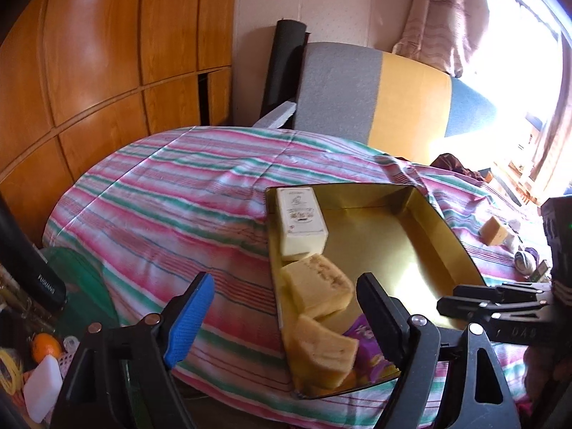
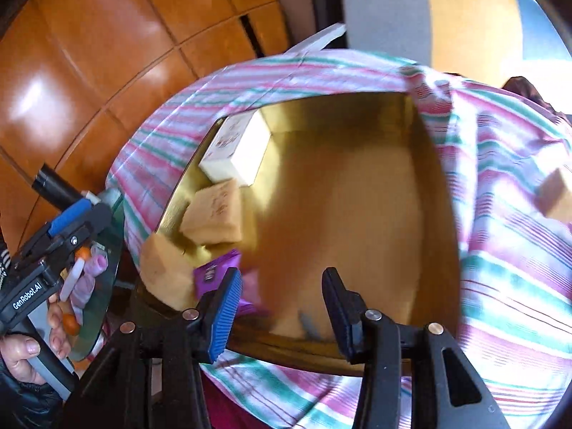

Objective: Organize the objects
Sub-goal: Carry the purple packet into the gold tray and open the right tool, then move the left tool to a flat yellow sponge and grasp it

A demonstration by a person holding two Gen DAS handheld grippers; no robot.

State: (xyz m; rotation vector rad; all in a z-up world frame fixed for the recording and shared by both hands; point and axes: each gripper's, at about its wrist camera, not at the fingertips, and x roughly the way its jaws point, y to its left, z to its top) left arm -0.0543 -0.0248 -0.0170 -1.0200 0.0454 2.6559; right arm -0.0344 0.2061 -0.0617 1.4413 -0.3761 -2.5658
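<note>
An open gold tin point(image 1: 429, 214) point(image 2: 439, 178) rests on a table under a pink and green striped cloth point(image 1: 171, 193). Along its left side lie a white carton point(image 1: 300, 225) point(image 2: 239, 153), two yellow blocks point(image 1: 318, 286) point(image 2: 214, 214) and a purple packet point(image 1: 364, 346) point(image 2: 214, 271). My left gripper point(image 1: 286, 282) is open above the tin's near left corner, holding nothing. My right gripper point(image 2: 282, 273) is open over the tin's near edge, with nothing between its pads; the purple packet lies just beside its left finger. Another yellow block point(image 1: 493, 230) point(image 2: 557, 193) sits on the cloth to the right of the tin.
Wooden cupboard doors point(image 1: 107, 53) stand on the left. A grey, yellow and blue cushion point(image 1: 375, 93) leans behind the table. Below the table's left edge lie an orange point(image 1: 46, 346) and a white block point(image 1: 43, 386). Small items point(image 1: 525, 261) lie at the far right in bright window light.
</note>
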